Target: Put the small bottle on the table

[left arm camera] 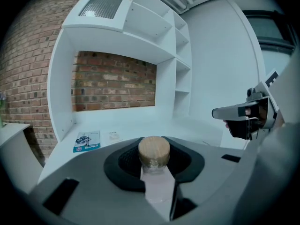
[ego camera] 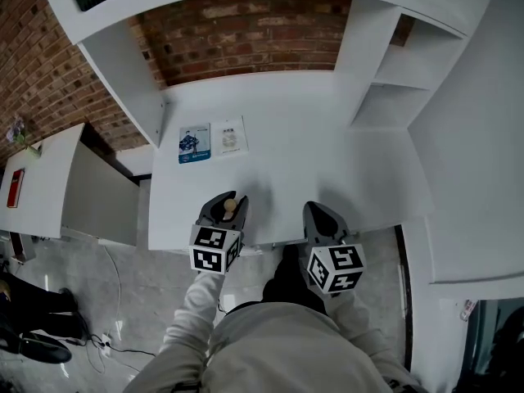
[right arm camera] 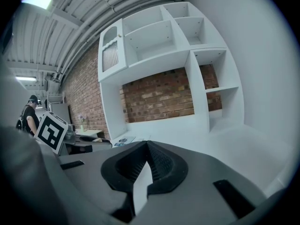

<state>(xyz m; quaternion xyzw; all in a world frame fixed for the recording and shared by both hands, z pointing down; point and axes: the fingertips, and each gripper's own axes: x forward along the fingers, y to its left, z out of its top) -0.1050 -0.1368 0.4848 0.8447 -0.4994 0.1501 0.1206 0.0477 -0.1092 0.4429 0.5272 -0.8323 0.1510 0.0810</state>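
The small bottle (ego camera: 230, 206) has a clear body and a round wooden cap (left arm camera: 154, 150). It stands upright between the jaws of my left gripper (ego camera: 230, 200), which is shut on it just below the cap. The bottle hangs over the front part of the white table (ego camera: 311, 154), near its edge. To the right, at about the same depth, my right gripper (ego camera: 316, 209) is shut, its jaw tips meeting with nothing between them (right arm camera: 147, 145). The right gripper also shows at the right of the left gripper view (left arm camera: 243, 114).
A blue leaflet (ego camera: 194, 144) and a white leaflet (ego camera: 229, 136) lie on the table's far left. White shelves (ego camera: 393, 80) rise at the right, a brick wall (ego camera: 246, 31) behind. A lower white side table (ego camera: 41, 178) stands to the left. A person (right arm camera: 30, 114) stands far off.
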